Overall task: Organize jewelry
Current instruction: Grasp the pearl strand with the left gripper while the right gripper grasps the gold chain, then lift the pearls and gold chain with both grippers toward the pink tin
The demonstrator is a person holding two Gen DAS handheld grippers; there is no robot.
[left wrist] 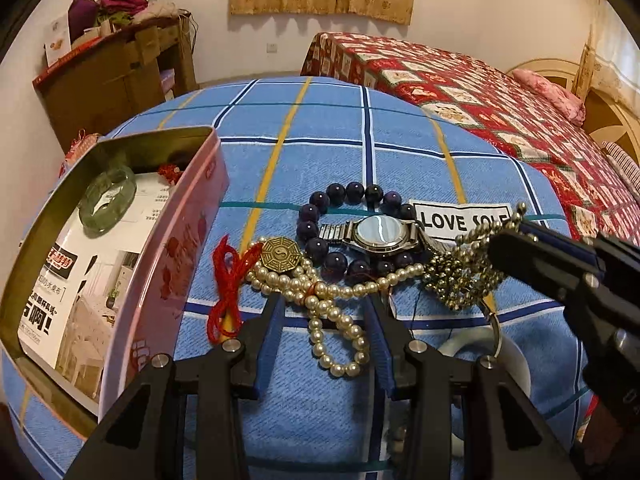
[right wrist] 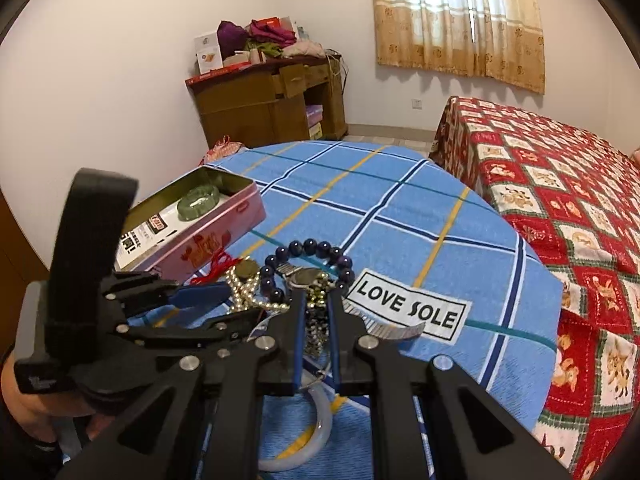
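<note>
A round table under a blue plaid cloth (left wrist: 320,148) is used as the work surface, with a "LOVE SOLE" label (right wrist: 408,309) sewn on it. A pink tin box (left wrist: 176,264) is set open at the left edge, likely as the collecting container; a green jade bangle (left wrist: 107,200) is already laid inside it on a printed leaflet (left wrist: 76,300).

The loose jewelry is heaped in one pile just right of the tin. A dark purple bead bracelet (left wrist: 320,220) is laid around a metal-band wristwatch (left wrist: 382,234). A pearl strand (left wrist: 332,320) is draped in front, with a brass bagua pendant (left wrist: 280,258) and red cord (left wrist: 224,296) touching it. A pale bangle (right wrist: 320,432) is seen close under the right tool.

The left gripper (left wrist: 324,312) is held spread wide, fingers on either side of the pearl strand, nothing clamped; a pick of the pearls is judged to be set up. The right gripper (right wrist: 316,308) is pinched on a gold ball-bead chain (left wrist: 464,276), part of it raised off the cloth, likely so it can be freed from the tangle before being carried to the tin.
</note>
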